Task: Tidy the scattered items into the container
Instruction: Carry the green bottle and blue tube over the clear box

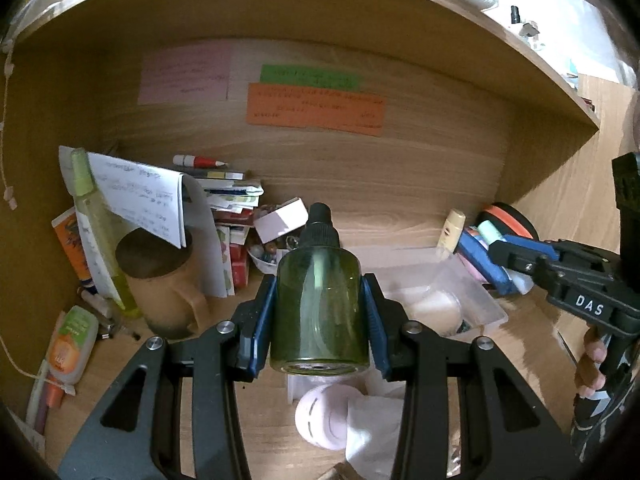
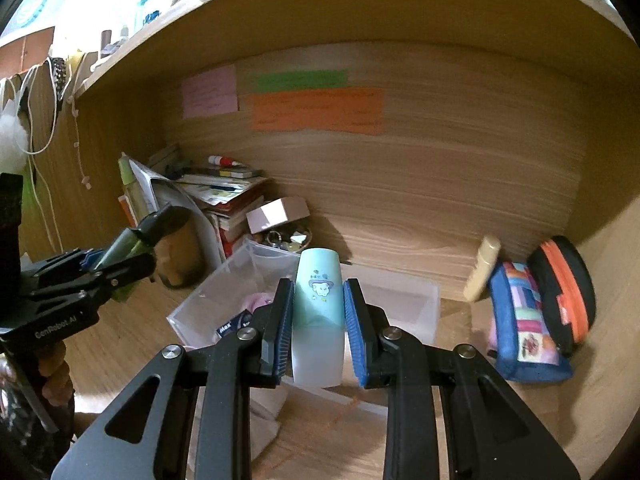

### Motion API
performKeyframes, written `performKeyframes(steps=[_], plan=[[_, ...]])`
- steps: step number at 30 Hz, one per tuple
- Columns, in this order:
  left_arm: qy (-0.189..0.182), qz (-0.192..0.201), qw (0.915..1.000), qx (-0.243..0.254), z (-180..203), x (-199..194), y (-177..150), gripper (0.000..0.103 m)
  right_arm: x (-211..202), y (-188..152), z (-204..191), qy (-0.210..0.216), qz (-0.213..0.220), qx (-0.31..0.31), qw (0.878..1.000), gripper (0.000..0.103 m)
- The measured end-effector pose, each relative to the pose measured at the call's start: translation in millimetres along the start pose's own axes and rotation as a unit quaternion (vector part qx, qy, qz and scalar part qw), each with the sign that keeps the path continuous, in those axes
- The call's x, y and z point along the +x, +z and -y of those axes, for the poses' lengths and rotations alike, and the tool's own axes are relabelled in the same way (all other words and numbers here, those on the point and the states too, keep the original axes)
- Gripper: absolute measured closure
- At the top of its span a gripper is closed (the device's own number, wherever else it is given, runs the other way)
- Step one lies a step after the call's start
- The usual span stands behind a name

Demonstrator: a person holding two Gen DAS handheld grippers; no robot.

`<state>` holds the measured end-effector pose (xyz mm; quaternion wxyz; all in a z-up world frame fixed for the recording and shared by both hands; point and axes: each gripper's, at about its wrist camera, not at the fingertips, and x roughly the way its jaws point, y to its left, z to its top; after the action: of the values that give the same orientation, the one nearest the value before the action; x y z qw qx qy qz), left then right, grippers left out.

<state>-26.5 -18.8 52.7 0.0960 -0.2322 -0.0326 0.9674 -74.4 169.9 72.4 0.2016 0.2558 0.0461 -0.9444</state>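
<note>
My left gripper [image 1: 320,308] is shut on a dark green dropper bottle [image 1: 320,300] with a black cap, held above the desk to the left of the clear plastic container [image 1: 480,300]. It also shows in the right wrist view [image 2: 120,256], where the bottle [image 2: 124,246] points up and right. My right gripper [image 2: 318,316] is shut on a pale mint and white tube [image 2: 319,312] with a cartoon print, held over the clear container [image 2: 400,308]. The container holds a pink round item [image 2: 258,301] and a small dark packet. The right gripper [image 1: 516,252] shows at the right of the left wrist view.
A brown mug [image 1: 164,284], a yellow-green spray bottle [image 1: 100,240], papers and stacked books [image 1: 228,208] crowd the back left. A cream tube [image 2: 482,268], a patchwork pouch [image 2: 524,320] and a black-orange case [image 2: 560,292] stand at right. A pink round object [image 1: 324,416] lies below the left gripper.
</note>
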Motion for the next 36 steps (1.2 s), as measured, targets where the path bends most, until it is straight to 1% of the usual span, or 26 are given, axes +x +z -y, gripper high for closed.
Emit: performKeyframes(steps=[6,8,10,14,17,23,30,32,34,36], plan=[[0.002,-0.013,0.9999,0.01,7.5,16.7,3.4,0.062,19.1,4.4,-6.1,0.021,-0.002,0.002,1.0,0.08],[0.0,-0.02,0.9997,0.011,9.4,24.7,3.9,0.062,29.9,3.6,-4.9,0.036,-0.01,0.013,0.999,0.08],[-0.005,-0.025,0.9996,0.014,11.0,33.3,3.3,0.062,41.3,3.0,-4.7,0.04,-0.023,0.019,0.999,0.08],[-0.019,-0.042,0.9988,0.019,11.9,47.3,0.5,0.062,65.6,-3.2,-7.4,0.035,-0.055,0.018,0.998,0.08],[-0.018,-0.056,0.9979,0.028,14.0,59.4,-1.2,0.062,78.7,-10.9,-8.0,0.042,-0.077,0.023,0.996,0.08],[-0.019,-0.074,0.9968,0.022,12.5,77.0,-8.7,0.062,91.1,-17.1,-8.6,0.039,-0.094,0.023,0.995,0.08],[-0.018,-0.087,0.9955,0.033,14.7,86.1,-15.4,0.062,99.7,-23.6,-10.5,0.035,-0.109,0.017,0.993,0.08],[-0.014,-0.087,0.9955,0.035,15.0,86.2,-16.5,0.062,101.3,-24.8,-12.0,0.033,-0.111,0.013,0.993,0.08],[-0.006,-0.081,0.996,0.037,13.8,83.6,-17.0,0.062,102.4,-26.4,-13.9,0.031,-0.113,0.008,0.993,0.08],[-0.007,-0.075,0.9965,0.035,12.0,80.0,-16.2,0.062,103.8,-27.4,-15.8,0.028,-0.115,0.003,0.993,0.08]])
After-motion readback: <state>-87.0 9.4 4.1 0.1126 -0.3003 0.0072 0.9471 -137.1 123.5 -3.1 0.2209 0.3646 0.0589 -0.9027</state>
